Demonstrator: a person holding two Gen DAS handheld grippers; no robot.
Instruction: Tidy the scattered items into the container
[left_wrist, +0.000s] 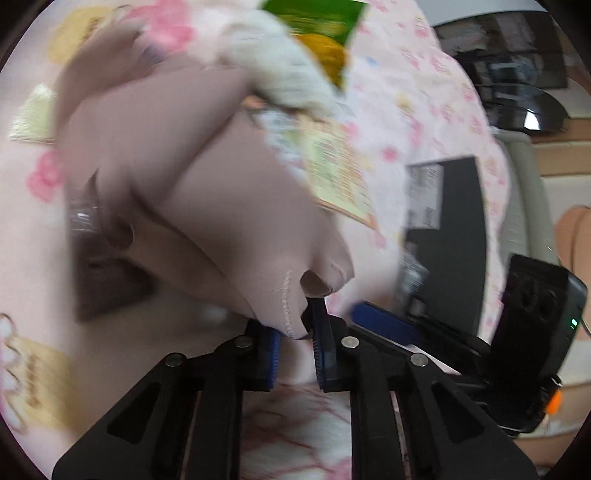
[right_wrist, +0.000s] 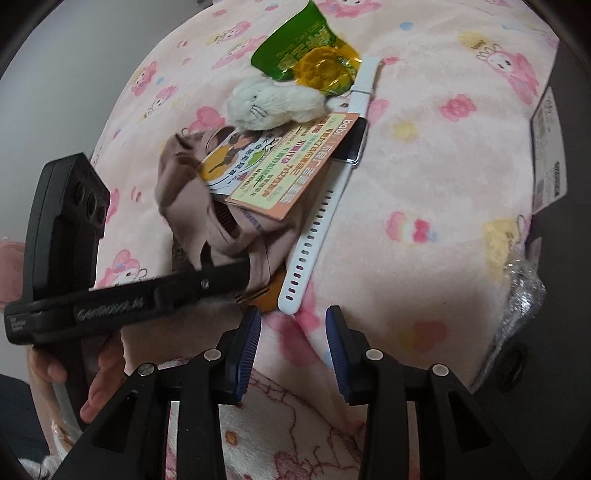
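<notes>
Left wrist view: mauve cloth (left_wrist: 207, 192) is being pinched by the left gripper (left_wrist: 297, 354), frame centre.
Right wrist view: right gripper (right_wrist: 291, 354) is being held apart, empty; white watch (right_wrist: 325, 206), plush toy (right_wrist: 269, 101), green packet (right_wrist: 314, 55) at upper centre.
Container: cannot be told.

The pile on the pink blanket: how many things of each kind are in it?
Cloth: 1
Fluffy toy: 1
Green packet: 1
Printed card: 1
White watch: 1
Total: 5, counting what shows; more may hide under the cloth.
</notes>
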